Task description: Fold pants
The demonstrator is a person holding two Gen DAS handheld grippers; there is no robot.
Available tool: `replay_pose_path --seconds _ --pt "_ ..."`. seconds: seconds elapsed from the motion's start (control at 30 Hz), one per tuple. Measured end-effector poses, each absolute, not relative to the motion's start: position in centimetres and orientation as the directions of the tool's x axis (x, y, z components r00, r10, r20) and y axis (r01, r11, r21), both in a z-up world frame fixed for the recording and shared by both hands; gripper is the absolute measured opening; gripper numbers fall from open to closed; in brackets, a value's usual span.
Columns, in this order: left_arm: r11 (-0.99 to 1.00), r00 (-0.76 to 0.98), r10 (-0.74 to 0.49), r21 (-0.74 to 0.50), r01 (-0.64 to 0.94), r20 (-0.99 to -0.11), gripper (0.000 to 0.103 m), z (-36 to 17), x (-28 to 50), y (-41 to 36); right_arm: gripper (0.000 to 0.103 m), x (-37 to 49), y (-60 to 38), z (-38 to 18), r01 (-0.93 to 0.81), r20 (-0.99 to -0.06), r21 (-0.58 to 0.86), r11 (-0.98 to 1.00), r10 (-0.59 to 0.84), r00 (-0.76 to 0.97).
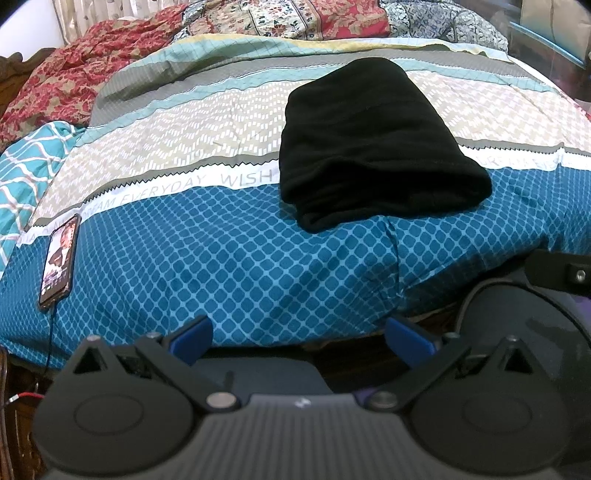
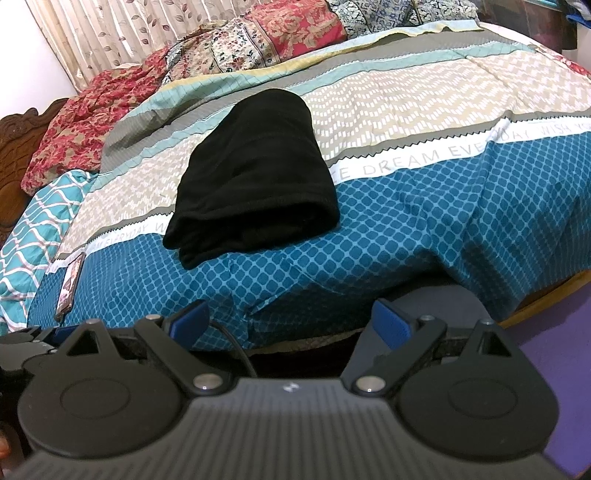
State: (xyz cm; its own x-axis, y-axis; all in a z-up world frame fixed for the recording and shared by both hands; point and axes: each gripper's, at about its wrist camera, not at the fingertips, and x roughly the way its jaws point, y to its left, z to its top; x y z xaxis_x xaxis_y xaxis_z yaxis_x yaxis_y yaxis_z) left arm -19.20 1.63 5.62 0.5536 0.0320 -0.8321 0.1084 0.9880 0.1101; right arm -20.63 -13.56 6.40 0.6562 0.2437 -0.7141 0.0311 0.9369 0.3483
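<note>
Matt black cloth pants (image 1: 373, 144), printed cotton-looking quilt (image 1: 221, 258) (soft, creased), glossy phone (image 1: 59, 258) screen

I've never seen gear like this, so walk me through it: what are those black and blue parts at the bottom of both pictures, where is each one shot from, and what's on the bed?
Each picture comes from a camera mounted on a hand-held gripping tool, looking forward along its two blue-tipped fingers. One view shows the left tool, the other the right tool. Both are open and hold nothing. They sit back from the bed edge. On the patterned bedspread lie the black pants, already folded into a compact bundle. A phone with its screen lit lies near the bed's left edge, with a cable running from it. Floral bedding is heaped at the far side.
</note>
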Motion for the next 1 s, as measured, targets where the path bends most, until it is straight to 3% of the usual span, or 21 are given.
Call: replay_pose_path --seconds 0.7,1.0 --pt "0.992 0.538 0.004 0.071 0.104 -0.843 0.103 5.7 -19.3 1.8 0.098 -21.0 -12.5 6.9 0.0 -0.69 0.321 0.947 0.234 0.685" --pt "0.999 0.61 0.005 0.026 0.026 -0.793 0.103 7.2 -20.4 3.5 0.101 -21.4 -11.9 7.6 -0.023 -0.668 0.288 0.957 0.218 0.711"
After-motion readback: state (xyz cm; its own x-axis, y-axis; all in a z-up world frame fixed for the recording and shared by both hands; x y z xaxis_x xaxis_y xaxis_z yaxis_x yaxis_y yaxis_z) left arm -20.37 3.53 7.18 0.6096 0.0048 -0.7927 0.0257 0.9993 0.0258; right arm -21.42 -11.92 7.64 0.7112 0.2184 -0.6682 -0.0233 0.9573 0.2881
